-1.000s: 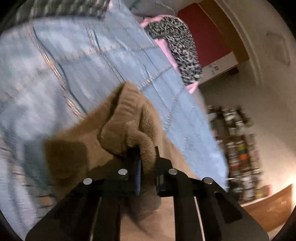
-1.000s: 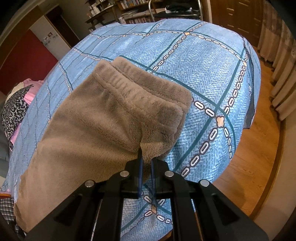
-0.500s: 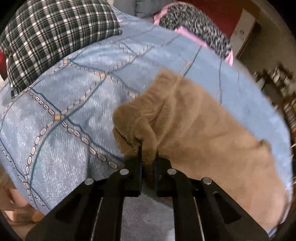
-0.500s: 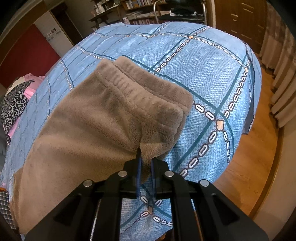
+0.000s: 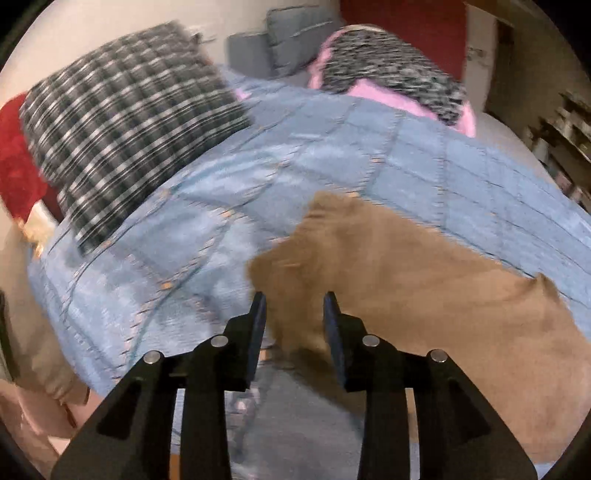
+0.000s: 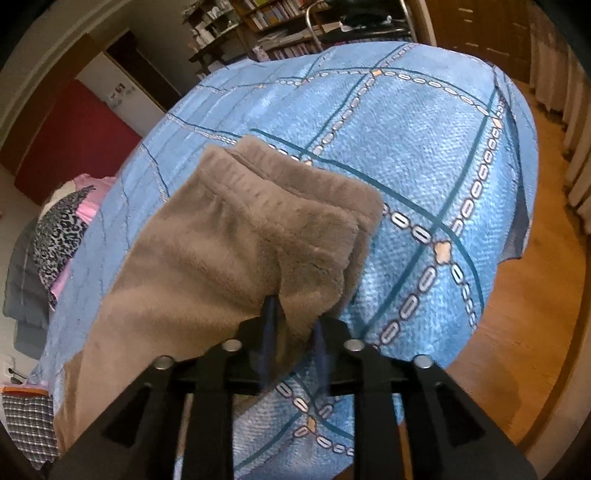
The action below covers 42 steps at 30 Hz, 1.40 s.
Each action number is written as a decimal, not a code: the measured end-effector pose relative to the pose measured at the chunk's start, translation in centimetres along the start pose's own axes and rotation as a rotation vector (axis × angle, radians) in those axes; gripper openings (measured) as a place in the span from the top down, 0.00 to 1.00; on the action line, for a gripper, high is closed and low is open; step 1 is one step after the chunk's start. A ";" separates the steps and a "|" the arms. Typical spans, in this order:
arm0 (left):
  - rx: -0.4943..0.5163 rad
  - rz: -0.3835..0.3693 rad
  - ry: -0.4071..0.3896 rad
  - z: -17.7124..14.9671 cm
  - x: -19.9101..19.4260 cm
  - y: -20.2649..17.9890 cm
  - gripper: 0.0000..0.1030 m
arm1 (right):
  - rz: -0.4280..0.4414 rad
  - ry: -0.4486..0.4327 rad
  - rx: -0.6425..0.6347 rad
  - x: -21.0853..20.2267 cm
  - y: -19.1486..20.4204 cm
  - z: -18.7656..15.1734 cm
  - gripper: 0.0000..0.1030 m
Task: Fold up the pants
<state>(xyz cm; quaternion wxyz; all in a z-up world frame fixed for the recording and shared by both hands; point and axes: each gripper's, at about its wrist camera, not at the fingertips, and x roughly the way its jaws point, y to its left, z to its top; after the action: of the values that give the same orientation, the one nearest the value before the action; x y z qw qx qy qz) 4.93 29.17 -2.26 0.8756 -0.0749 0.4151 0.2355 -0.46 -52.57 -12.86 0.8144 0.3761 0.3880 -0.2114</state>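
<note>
Brown fleece pants (image 5: 424, 288) lie on the blue patterned bedspread (image 5: 192, 229). In the left wrist view my left gripper (image 5: 294, 306) is open, its jaws apart over the near leg end of the pants, holding nothing. In the right wrist view the pants (image 6: 229, 251) lie with the ribbed waistband (image 6: 295, 184) towards the far side. My right gripper (image 6: 291, 314) has its jaws slightly apart around the near corner of the waist end; the fleece still lies between them.
A black-and-white checked pillow (image 5: 125, 136) lies at the left of the bed, with a leopard-print and pink cushion (image 5: 391, 85) and grey pillows (image 5: 280, 48) behind. The bed's edge and wooden floor (image 6: 524, 332) lie to the right. Bookshelves (image 6: 280, 29) stand beyond.
My left gripper has opened and let go of the pant leg, which now lies flat on the bed. My right gripper's jaws have parted a little on the waist corner.
</note>
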 end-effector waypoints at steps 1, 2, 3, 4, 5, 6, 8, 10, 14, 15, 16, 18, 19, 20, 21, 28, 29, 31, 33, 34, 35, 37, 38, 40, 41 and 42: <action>0.032 -0.025 -0.010 0.0 -0.4 -1.5 0.65 | 0.014 -0.009 0.004 -0.1 -0.1 0.1 0.62; 0.061 -0.053 -0.016 -0.1 -0.6 -3.0 0.60 | 0.018 -0.016 0.005 -0.1 -0.2 0.3 0.61; 0.106 -0.110 -0.015 -0.3 -0.7 -5.5 0.59 | 0.017 -0.023 0.004 -0.1 -0.3 0.4 0.61; 0.133 -0.144 -0.009 -0.6 -0.7 -7.0 0.59 | 0.018 -0.028 0.005 -0.2 -0.3 0.5 0.61; 0.178 -0.199 0.002 -1.1 -0.7 -9.5 0.59 | 0.019 -0.037 0.006 -0.2 -0.3 0.7 0.61; 0.212 -0.236 0.010 -1.6 -0.7 -11.3 0.59 | 0.011 -0.043 0.004 -0.2 -0.2 0.8 0.64; 0.305 -0.322 0.014 -3.0 -1.0 -15.9 0.59 | -0.032 -0.073 -0.016 -0.6 0.3 1.1 0.83; 0.387 -0.388 0.011 -4.6 -1.6 -19.6 0.59 | -0.052 -0.100 -0.037 -1.6 0.6 1.1 0.90; 0.540 -0.541 0.077 -8.9 -2.5 -25.3 0.59 | -0.065 -0.123 -0.056 -3.0 0.7 0.9 0.92; 0.573 -0.556 0.081 -9.7 -2.8 -25.9 0.59 | -0.071 -0.128 -0.058 -3.3 0.7 0.7 0.92; 0.603 -0.568 0.085 -10.6 -3.1 -26.4 0.59 | -0.078 -0.137 -0.060 -3.7 0.5 0.5 0.92; 0.659 -0.600 0.113 -12.4 -3.5 -26.9 0.59 | -0.087 -0.143 -0.069 -3.7 0.4 0.5 0.92; 0.679 -0.594 0.121 -13.4 -3.6 -27.0 0.59 | -0.092 -0.134 -0.075 -3.1 0.3 0.5 0.92; 0.697 -0.585 0.118 -14.1 -3.7 -27.0 0.59 | -0.094 -0.120 -0.071 -2.5 0.0 0.5 0.92; 0.722 -0.574 0.100 -14.8 -3.9 -26.8 0.59 | -0.087 -0.103 -0.058 -1.9 -0.4 0.5 0.92; 0.714 -0.591 0.125 -14.5 -4.2 -26.7 0.59 | -0.009 -0.107 -0.013 -1.1 -1.7 0.3 0.55; 0.722 -0.584 0.118 -14.5 -4.5 -27.0 0.59 | -0.028 -0.122 -0.008 -1.4 -1.8 0.3 0.47; 0.729 -0.598 0.100 -14.3 -5.3 -27.5 0.59 | -0.037 -0.158 0.003 -1.9 -2.2 0.4 0.38; 0.720 -0.639 0.086 -14.0 -6.3 -28.4 0.59 | -0.020 -0.150 0.008 -1.7 -2.4 0.6 0.38; 0.719 -0.666 0.081 -13.9 -6.8 -29.1 0.59 | -0.010 -0.143 0.005 -1.5 -2.5 0.7 0.38; 0.722 -0.684 0.078 -14.0 -7.2 -29.6 0.58 | -0.003 -0.145 -0.002 -1.3 -2.4 0.8 0.38; 0.740 -0.728 0.074 -14.3 -8.0 -31.0 0.58 | 0.006 -0.154 -0.017 -0.7 -2.2 1.2 0.36; 0.750 -0.740 0.072 -14.5 -8.3 -31.6 0.58 | 0.014 -0.158 -0.016 -0.4 -2.2 1.4 0.36; 0.776 -0.764 0.073 -15.1 -8.7 -32.9 0.58 | 0.031 -0.160 -0.012 0.3 -2.2 1.9 0.34; 0.785 -0.768 0.073 -15.4 -8.8 -33.3 0.58 | 0.031 -0.161 -0.009 0.6 -2.1 2.1 0.34; 0.797 -0.775 0.078 -15.7 -8.8 -33.8 0.58 | 0.032 -0.164 -0.006 0.9 -2.0 2.3 0.33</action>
<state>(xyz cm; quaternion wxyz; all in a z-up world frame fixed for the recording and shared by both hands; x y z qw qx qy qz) 5.34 -8.70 -7.82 0.8427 0.1061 0.4464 -0.2816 -0.07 -55.67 -13.55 0.8479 0.3613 0.3146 -0.2271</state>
